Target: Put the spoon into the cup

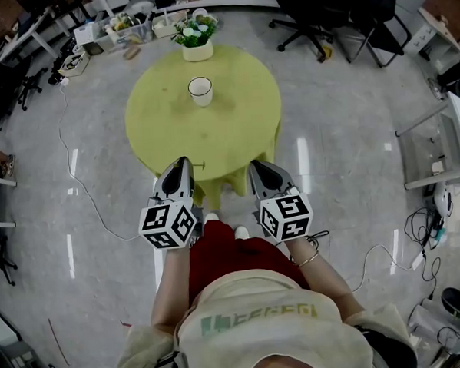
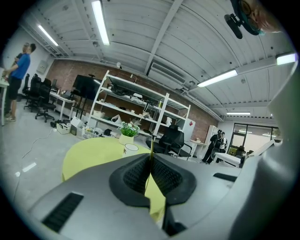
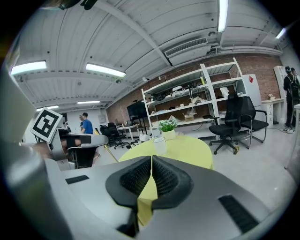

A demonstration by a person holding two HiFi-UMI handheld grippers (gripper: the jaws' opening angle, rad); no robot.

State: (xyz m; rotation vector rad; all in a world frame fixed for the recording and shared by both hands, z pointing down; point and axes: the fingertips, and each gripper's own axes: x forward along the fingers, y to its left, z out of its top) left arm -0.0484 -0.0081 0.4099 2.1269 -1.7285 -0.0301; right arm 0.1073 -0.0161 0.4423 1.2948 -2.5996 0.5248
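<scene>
A white cup [image 1: 200, 90] stands on the round yellow-green table [image 1: 235, 133], past its middle; it also shows in the left gripper view [image 2: 131, 149] and the right gripper view [image 3: 159, 145]. My left gripper [image 1: 184, 162] hovers at the table's near edge, shut on a thin golden spoon [image 2: 151, 147] that sticks out beyond the jaws [image 2: 151, 161]. From the right gripper view the spoon [image 3: 107, 147] shows as a slanted gold rod at the left. My right gripper [image 1: 254, 167] is alongside, shut with nothing in it [image 3: 151, 161].
A potted plant [image 1: 197, 42] sits at the table's far edge behind the cup. Black office chairs [image 1: 306, 14] stand at the back right, crates and boxes [image 1: 122, 27] at the back left. A cable [image 1: 80, 179] runs over the floor. A person [image 2: 21, 70] stands far left.
</scene>
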